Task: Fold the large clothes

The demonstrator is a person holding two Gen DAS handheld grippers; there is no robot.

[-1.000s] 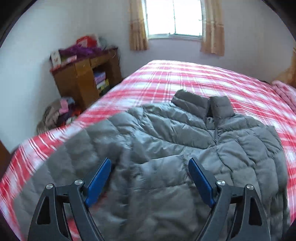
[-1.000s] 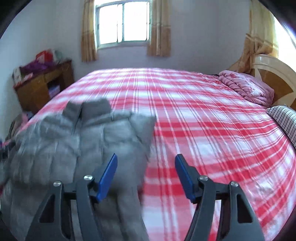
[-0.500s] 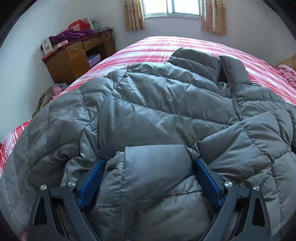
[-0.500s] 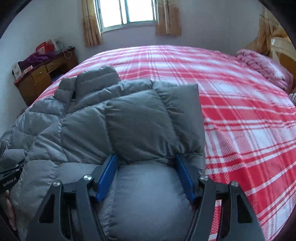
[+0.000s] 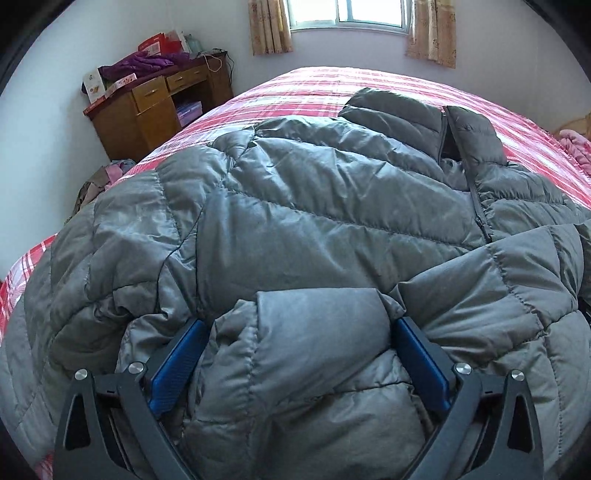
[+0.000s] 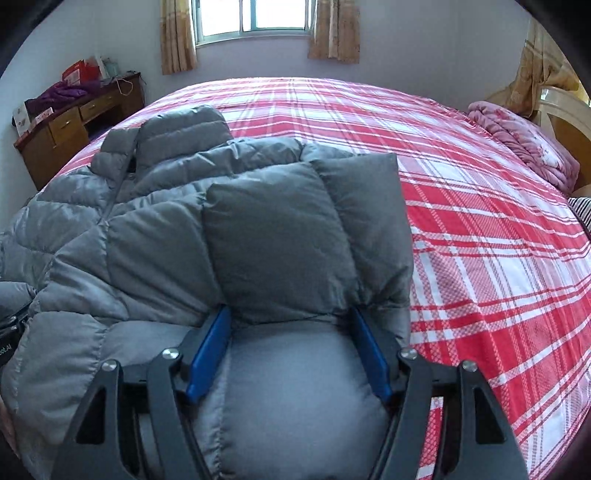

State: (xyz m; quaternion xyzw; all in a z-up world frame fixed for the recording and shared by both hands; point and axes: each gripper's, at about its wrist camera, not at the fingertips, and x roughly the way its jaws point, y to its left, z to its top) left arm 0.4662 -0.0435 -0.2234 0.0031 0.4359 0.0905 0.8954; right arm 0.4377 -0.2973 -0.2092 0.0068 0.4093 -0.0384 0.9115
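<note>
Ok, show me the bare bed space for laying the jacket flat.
Free: plaid sheet between the gray puffer jacket and the pink quilt, and up toward the window. Crowded: the bed's desk side, covered by the jacket.

jacket: quilted grey cloth, showing a slight sheen | sheet: woven plaid cloth, looking matt | left gripper: pads showing textured blue plastic, arms matt black with shiny metal rivets | desk: gleaming as varnished wood | curtains: hanging as matt cloth
</note>
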